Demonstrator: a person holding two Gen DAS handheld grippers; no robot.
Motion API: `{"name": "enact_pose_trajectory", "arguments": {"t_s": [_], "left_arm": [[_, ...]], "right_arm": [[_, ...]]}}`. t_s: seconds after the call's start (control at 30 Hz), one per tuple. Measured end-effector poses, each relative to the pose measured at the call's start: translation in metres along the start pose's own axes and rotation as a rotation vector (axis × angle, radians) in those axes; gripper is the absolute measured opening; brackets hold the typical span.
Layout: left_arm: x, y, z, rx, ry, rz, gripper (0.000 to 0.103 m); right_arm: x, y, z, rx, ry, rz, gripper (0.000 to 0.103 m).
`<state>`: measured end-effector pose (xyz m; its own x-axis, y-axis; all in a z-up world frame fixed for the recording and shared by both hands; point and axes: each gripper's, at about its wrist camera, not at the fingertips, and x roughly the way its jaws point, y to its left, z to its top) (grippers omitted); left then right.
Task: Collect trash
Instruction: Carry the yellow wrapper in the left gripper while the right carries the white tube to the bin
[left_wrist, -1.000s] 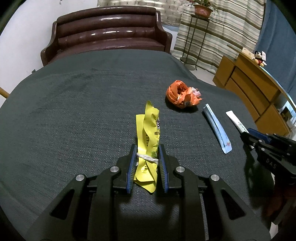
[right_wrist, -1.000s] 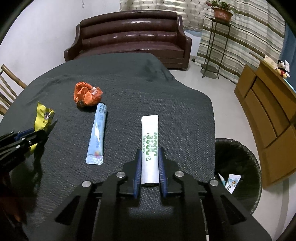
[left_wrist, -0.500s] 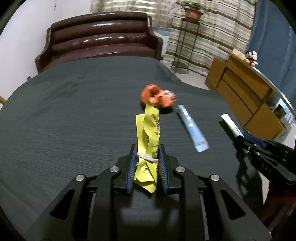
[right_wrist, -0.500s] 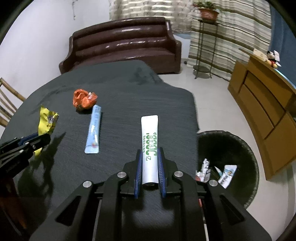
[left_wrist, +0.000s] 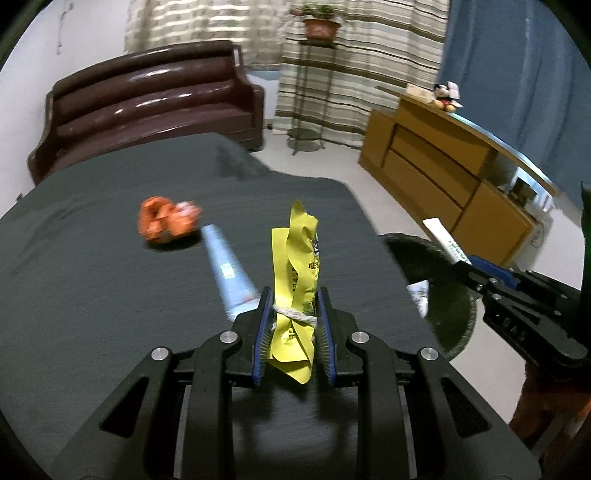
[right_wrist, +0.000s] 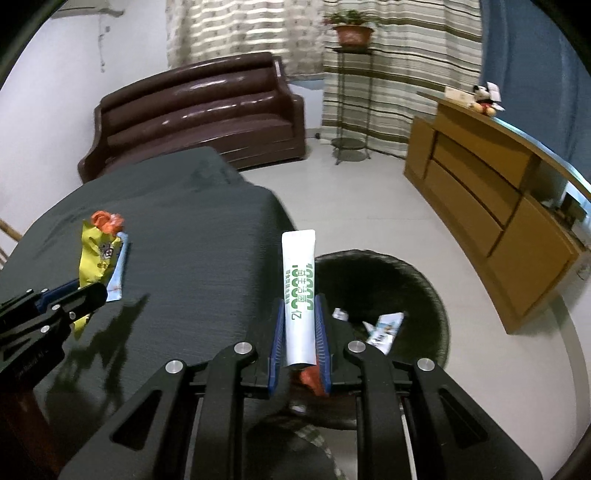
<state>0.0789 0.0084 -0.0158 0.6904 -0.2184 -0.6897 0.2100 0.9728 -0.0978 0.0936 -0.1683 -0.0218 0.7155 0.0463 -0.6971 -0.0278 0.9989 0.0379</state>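
Note:
My left gripper (left_wrist: 293, 295) is shut on a crumpled yellow wrapper (left_wrist: 297, 273), held above the dark table (left_wrist: 92, 295) near its right edge. My right gripper (right_wrist: 299, 306) is shut on a white sachet with green print (right_wrist: 299, 291), held over the black trash bin (right_wrist: 424, 280) on the floor. The bin holds several wrappers (right_wrist: 384, 325). A crumpled orange wrapper (left_wrist: 166, 218) and a light blue sachet (left_wrist: 229, 269) lie on the table. The right gripper with its sachet also shows in the left wrist view (left_wrist: 461, 262), the left gripper in the right wrist view (right_wrist: 74, 295).
A brown leather sofa (right_wrist: 199, 110) stands behind the table. A wooden sideboard (right_wrist: 491, 206) with a plush toy (right_wrist: 485, 98) runs along the right. A plant stand (right_wrist: 351, 92) is by the striped curtains. Pale floor surrounds the bin.
Both grippers have moved right with their wrappers. The right gripper went from over the table to over the bin. The left gripper now nears the table's right edge.

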Motion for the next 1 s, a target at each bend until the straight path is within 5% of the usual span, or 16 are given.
{"name": "enact_pose_trajectory", "arguments": {"t_s": [0.5, 1.0], "left_arm": [[0.033, -0.08, 0.011, 0.107, -0.008, -0.057, 0.023], [0.058, -0.105, 0.013, 0.14, 0.015, -0.06, 0.023]], "right_arm": [[-0.003, -0.054, -0.004, 0.081, -0.029, -0.055, 0.017], [0.003, -0.072, -0.006, 0.111, -0.031, -0.055, 0.017]]}}
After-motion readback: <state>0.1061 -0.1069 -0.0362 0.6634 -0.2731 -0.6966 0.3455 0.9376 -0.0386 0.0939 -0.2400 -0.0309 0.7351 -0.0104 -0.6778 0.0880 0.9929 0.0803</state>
